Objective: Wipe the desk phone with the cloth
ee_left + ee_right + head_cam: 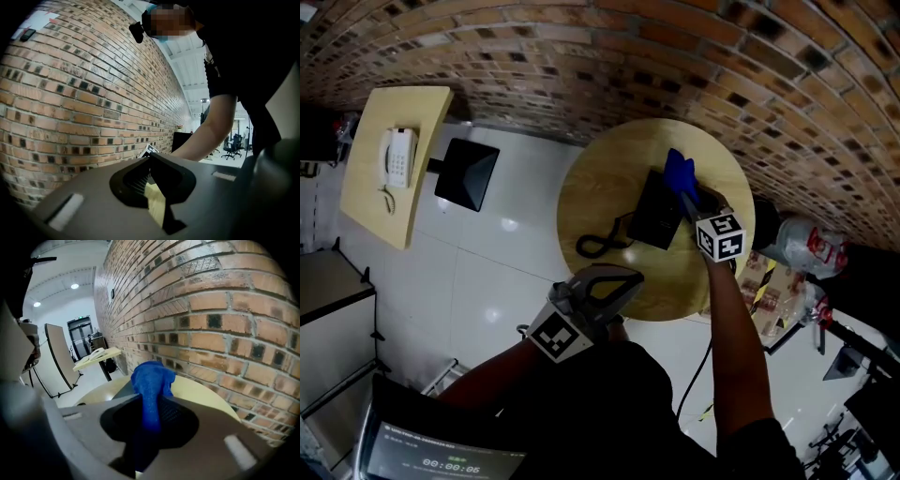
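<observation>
Closest to the head camera is the left gripper [628, 279], held back near the person's body, at the near edge of the round table [581, 187]. Its jaws are together with nothing between them. Its own view looks off along the brick wall [70, 93] and not at the work, so it seems to be parked out of the way while the other hand does the job.

Ahead and to the right of it, the right gripper [689, 199] is clamped on the blue cloth [679, 172]. The pinch is low on the fabric, so a bunched wad stands free beyond the jaw tips. That loose end is likely what is meant to meet the surface, keeping the hard jaws off it. The black desk phone [656, 214] sits on the table just beneath and to the left of this gripper, and its cord [600, 246] loops back toward the left gripper.

From above, cloth and gripper cover the phone's far right edge, so it is unclear whether the cloth touches the phone or hovers over it. The phone is so dark that handset and keys cannot be told apart. In the right gripper view the cloth blocks nearly all of the phone, and the tail of the cloth runs down into shadow between the jaws.
</observation>
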### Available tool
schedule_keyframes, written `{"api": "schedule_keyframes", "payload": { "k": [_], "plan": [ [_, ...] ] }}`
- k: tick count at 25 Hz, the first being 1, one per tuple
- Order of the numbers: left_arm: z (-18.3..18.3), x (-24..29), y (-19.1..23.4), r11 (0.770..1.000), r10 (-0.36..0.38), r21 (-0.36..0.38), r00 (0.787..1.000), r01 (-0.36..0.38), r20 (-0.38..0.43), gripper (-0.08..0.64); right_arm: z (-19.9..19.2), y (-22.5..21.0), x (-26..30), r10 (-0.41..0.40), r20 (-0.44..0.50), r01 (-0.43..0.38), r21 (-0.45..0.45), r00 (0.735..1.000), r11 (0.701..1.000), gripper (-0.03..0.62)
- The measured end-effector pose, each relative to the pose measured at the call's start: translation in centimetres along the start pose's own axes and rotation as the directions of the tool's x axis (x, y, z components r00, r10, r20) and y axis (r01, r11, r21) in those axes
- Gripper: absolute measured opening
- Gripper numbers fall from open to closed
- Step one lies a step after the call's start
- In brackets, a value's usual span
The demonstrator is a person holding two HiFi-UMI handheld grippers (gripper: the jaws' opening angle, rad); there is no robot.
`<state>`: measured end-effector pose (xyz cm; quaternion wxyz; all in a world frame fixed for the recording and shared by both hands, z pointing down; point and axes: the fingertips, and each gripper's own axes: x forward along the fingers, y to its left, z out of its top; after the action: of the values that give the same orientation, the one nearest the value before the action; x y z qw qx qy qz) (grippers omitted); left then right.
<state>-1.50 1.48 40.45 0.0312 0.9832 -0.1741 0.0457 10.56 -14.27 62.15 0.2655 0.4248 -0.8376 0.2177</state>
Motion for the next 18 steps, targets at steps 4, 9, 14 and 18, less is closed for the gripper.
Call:
{"api": "schedule_keyframes", "payload": {
  "k": [4, 9, 14, 18],
  "plan": [
    [-0.7, 0.0, 0.0, 1.0, 0.013, -0.013, 1.0, -0.013, -0.014, 0.0, -1.4, 1.1, -0.1, 0.021, -0.036, -0.023, -0.041, 0.999, 0.999, 0.091],
    [-0.5, 0.5, -0.1, 1.0, 0.013, -0.014, 1.0, -0.013, -0.004, 0.0, -5.1, 4.3, -0.7, 0.071, -0.096, -0.077, -0.062, 0.993, 0.995, 0.091],
    [-0.6, 0.4, -0.1, 1.0, 0.004, -0.01, 1.0, -0.004, -0.011, 0.0, -8.8, 8.0, -1.4, 0.116, -0.143, -0.124, -0.047, 0.983, 0.991, 0.091],
    [-0.8, 0.5, -0.4, 1.0, -0.004, -0.014, 1.0, 0.004, -0.018, 0.0, -10.8, 10.0, -1.6, 0.143, -0.163, -0.15, -0.034, 0.976, 0.988, 0.091]
  ]
}}
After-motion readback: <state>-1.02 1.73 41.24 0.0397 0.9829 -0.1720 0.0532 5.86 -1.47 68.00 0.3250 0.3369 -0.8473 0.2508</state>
